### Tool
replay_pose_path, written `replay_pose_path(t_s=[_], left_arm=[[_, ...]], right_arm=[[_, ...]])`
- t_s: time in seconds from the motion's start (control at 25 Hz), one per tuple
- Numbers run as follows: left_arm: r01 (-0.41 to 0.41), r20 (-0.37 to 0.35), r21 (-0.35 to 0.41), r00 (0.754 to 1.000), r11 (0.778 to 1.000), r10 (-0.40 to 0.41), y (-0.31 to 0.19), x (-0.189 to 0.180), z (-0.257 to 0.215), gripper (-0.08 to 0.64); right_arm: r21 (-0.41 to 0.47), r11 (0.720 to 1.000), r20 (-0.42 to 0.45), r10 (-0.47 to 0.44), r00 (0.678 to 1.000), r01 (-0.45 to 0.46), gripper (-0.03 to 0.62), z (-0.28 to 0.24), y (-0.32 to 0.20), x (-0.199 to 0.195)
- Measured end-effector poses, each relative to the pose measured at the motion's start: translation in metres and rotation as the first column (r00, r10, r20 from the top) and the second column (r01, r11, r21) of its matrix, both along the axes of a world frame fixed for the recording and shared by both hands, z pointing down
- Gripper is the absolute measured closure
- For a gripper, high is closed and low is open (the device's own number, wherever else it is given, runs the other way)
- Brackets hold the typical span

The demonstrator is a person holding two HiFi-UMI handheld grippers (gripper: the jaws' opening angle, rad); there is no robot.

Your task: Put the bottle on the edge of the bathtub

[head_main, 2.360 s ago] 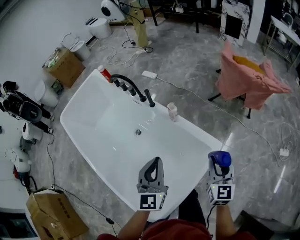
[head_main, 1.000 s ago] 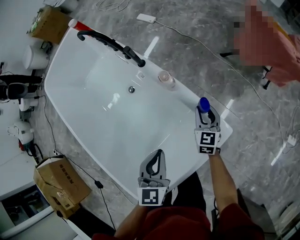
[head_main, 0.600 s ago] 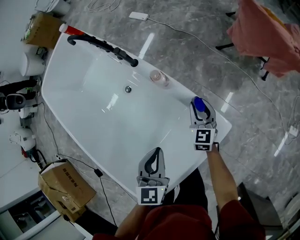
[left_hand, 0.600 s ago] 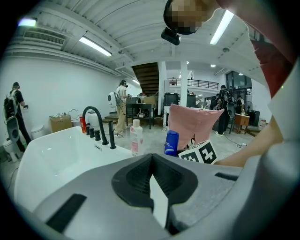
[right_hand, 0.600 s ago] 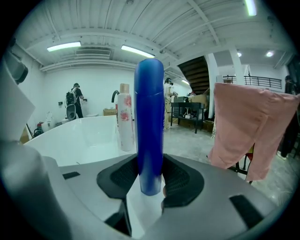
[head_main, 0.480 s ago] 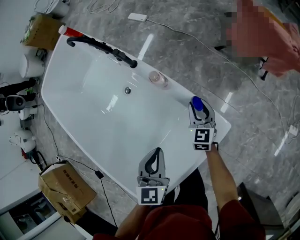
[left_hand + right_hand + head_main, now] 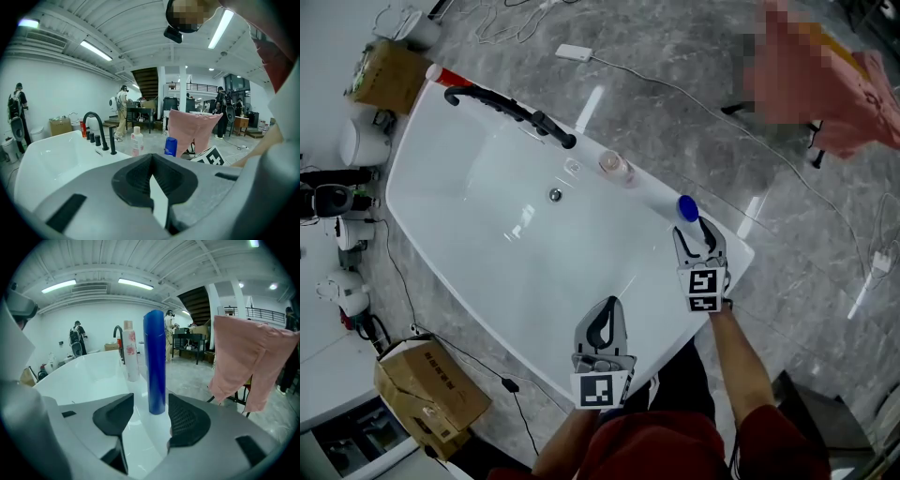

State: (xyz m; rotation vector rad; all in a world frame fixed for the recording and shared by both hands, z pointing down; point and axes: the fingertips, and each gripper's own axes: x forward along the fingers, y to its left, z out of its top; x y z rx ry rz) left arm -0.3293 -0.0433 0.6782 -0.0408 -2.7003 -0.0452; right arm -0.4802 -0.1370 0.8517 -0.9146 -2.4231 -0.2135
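Right claw [image 7: 150,401] newly open round bottle [image 7: 154,357]; right gripper view only

The bottle [image 7: 686,208] stood on the bathtub [image 7: 534,262] rim, just before the right gripper [image 7: 696,230]. A second bottle [image 7: 617,168] stood farther along that rim.

Upright blue bottle [image 7: 687,208] on the bathtub [image 7: 656,195] rim's near corner, bare rim stretch beyond it, pale bottle [image 7: 616,169] next along, black faucet [image 7: 511,105] further on, basin wide open on the left
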Motion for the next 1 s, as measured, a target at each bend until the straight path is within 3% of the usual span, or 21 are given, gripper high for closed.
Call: replay_pose_path(t_s=[0.24,0.44,0.76,1.0], left_arm=[[-0.031,0.05,0.001,0.998,1.0,0.031,-0.001,0.019,-0.023,0.555],[-0.05,0.059,0.001,0.997,0.999,0.05,0.001,0.054,-0.044,0.557],[-0.176,0.138,0.014,0.975,0.984,0.173,0.0,0.096,-0.078,0.555],[-0.221,0.18,0.041,0.961,0.974,0.21,0.002,0.143,-0.115,0.557]], right_arm=[[0.005,0.999,-0.046,0.039,0.998,-0.039,0.365,-0.022,-0.026,0.058],[-0.005,0.996,-0.074,0.086,0.994,-0.087,0.365,-0.06,-0.048,0.129],[-0.054,0.97,0.004,0.238,0.971,-0.237,0.365,-0.152,-0.081,0.211],[-0.094,0.956,0.113,0.287,0.951,-0.278,0.367,-0.231,-0.096,0.276]])
